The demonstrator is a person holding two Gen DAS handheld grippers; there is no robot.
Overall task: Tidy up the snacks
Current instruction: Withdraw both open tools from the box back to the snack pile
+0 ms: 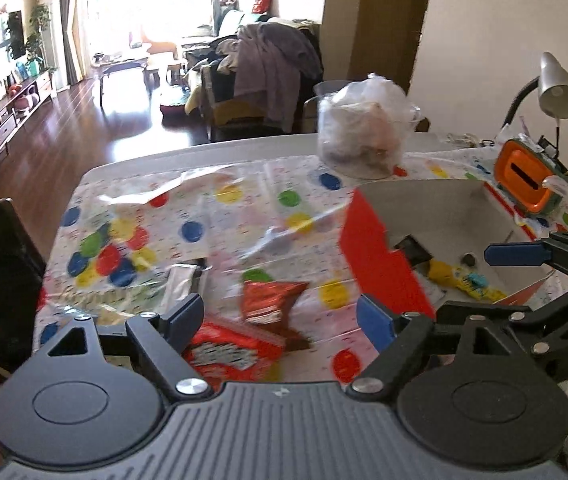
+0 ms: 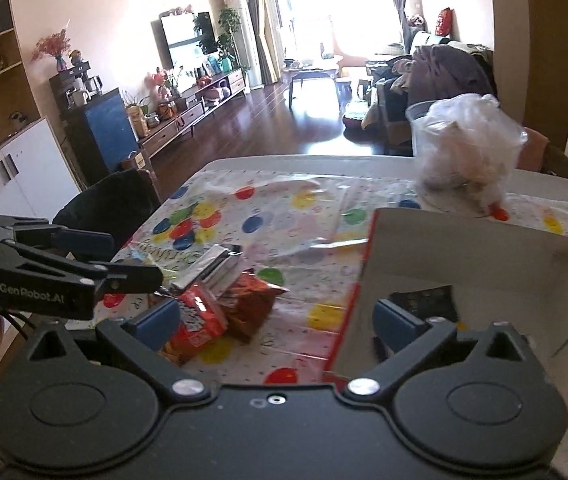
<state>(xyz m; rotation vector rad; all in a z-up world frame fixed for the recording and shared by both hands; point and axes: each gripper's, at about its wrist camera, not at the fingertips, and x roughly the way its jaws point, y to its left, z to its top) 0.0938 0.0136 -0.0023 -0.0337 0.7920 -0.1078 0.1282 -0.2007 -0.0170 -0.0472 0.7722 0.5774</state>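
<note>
I hold both claws spread and empty — left gripper (image 1: 279, 314) over the red snack packets (image 1: 239, 344) loose on the table, right gripper (image 2: 275, 320) by the cardboard box (image 2: 472, 240), where they belong.

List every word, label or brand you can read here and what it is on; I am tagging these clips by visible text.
"GenRobot.AI": white print on the side of the left gripper, right wrist view.
"DAS": white letters, cut off by the frame edge, on the right gripper, left wrist view.
Red snack packets: white print, too blurred to read.
Tablecloth: gold lettering and small print, unreadable.
</note>
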